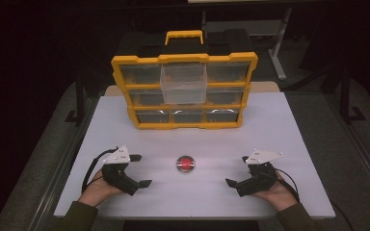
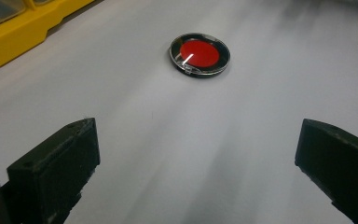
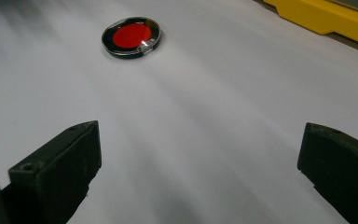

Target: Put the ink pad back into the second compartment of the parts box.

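A small round disc [image 1: 185,163] with a red centre and a black, shiny rim lies flat on the white table [image 1: 279,130], midway between my two grippers. In the left gripper view the disc [image 2: 199,54] sits ahead and well beyond the jaws. In the right gripper view the disc [image 3: 131,36] lies ahead to the left. My left gripper [image 1: 140,170] rests open on the table left of the disc, held by a hand. My right gripper [image 1: 237,171] rests open to the disc's right. Nothing is between either pair of jaws.
A yellow organiser case [image 1: 185,91] with clear drawers and a handle stands upright at the table's far side. One clear drawer [image 1: 183,84] in its top row is pulled out toward me. Its yellow base edges the left gripper view [image 2: 23,32] and right gripper view [image 3: 326,18].
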Demonstrator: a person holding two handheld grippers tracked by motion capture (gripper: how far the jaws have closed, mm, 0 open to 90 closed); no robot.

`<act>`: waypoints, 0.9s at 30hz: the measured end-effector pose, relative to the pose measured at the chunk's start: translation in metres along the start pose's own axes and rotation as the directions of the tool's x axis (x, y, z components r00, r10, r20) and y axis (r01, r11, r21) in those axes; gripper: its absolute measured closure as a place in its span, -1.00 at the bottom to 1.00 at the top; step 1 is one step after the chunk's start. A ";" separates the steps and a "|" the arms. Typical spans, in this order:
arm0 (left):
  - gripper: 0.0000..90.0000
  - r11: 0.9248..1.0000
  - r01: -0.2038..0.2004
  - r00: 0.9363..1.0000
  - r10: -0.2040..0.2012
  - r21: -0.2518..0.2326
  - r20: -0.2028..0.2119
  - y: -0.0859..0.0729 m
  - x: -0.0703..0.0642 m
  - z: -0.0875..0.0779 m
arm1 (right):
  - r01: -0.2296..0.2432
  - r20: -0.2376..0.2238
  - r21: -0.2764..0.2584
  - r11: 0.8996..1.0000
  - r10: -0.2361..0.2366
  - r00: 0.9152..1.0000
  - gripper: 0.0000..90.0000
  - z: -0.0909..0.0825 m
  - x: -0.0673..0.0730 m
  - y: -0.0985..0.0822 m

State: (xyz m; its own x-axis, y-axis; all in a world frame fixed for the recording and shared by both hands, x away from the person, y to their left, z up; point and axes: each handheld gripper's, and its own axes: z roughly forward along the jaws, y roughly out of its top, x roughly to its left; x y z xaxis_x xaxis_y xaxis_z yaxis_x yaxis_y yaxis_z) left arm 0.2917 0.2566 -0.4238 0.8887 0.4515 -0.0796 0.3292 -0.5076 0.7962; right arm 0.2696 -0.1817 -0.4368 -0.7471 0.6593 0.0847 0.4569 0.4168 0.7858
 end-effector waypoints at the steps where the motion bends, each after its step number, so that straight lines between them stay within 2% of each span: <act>1: -1.00 1.000 0.000 1.000 0.000 0.000 0.000 0.000 0.000 0.000 | 0.000 0.000 0.000 1.000 0.000 1.000 -1.00 0.000 0.000 0.000; 11: -1.00 1.000 0.012 1.000 -0.012 0.006 0.005 0.002 0.002 0.001 | -0.002 -0.011 -0.019 1.000 0.002 1.000 -1.00 -0.002 -0.002 0.001; 22: -1.00 1.000 -0.006 1.000 0.006 0.010 0.016 0.007 0.003 0.001 | 0.005 -0.013 -0.037 0.999 -0.005 1.000 -1.00 -0.004 0.000 0.004; 27: -1.00 1.000 -0.010 1.000 0.010 0.011 0.020 0.010 0.005 0.003 | 0.009 -0.019 -0.028 1.000 -0.009 1.000 -1.00 -0.004 -0.001 0.004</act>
State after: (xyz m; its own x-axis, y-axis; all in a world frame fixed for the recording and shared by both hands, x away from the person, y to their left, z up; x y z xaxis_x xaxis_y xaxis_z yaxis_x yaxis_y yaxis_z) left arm 0.3005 0.2511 -0.4177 0.8982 0.4317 -0.0832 0.3233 -0.5203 0.7904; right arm 0.2703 -0.1830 -0.4314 -0.7600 0.6438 0.0889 0.4367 0.4046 0.8035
